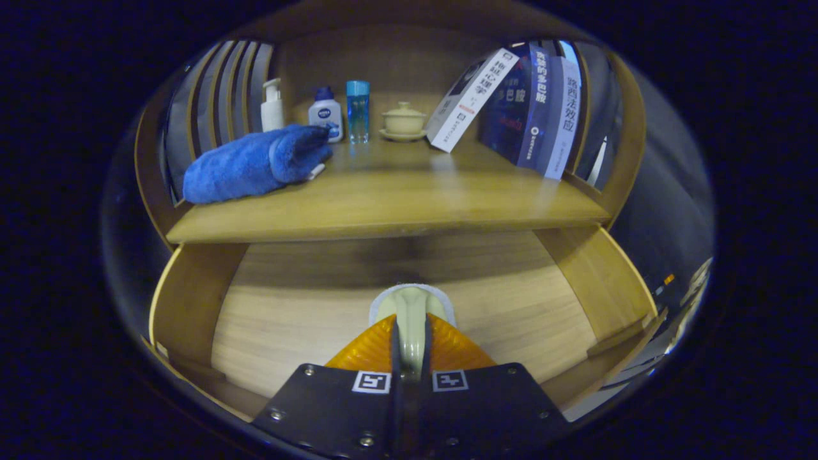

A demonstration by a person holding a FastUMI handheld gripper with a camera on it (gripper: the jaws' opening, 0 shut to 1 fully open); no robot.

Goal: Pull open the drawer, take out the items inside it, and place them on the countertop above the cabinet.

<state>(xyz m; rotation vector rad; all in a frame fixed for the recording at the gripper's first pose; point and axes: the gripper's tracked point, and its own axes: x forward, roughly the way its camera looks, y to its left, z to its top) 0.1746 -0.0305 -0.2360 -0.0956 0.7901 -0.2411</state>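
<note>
Dim, warm light — seemingly from above and in front. A soft shadow lies under the countertop (390,220) across the drawer (300,319) floor. Fisheye bends the edges; the gripper (409,332) fingers look slightly blurred.

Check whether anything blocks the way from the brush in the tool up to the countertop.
Nothing visible does. The tool is shut on the brush above the open drawer. The countertop is bare at its front middle, between the blue towel and books.

My gripper camera rides low over the open wooden drawer (287,319), close in, facing forward and slightly down toward the wooden countertop (396,204) beyond.
</note>
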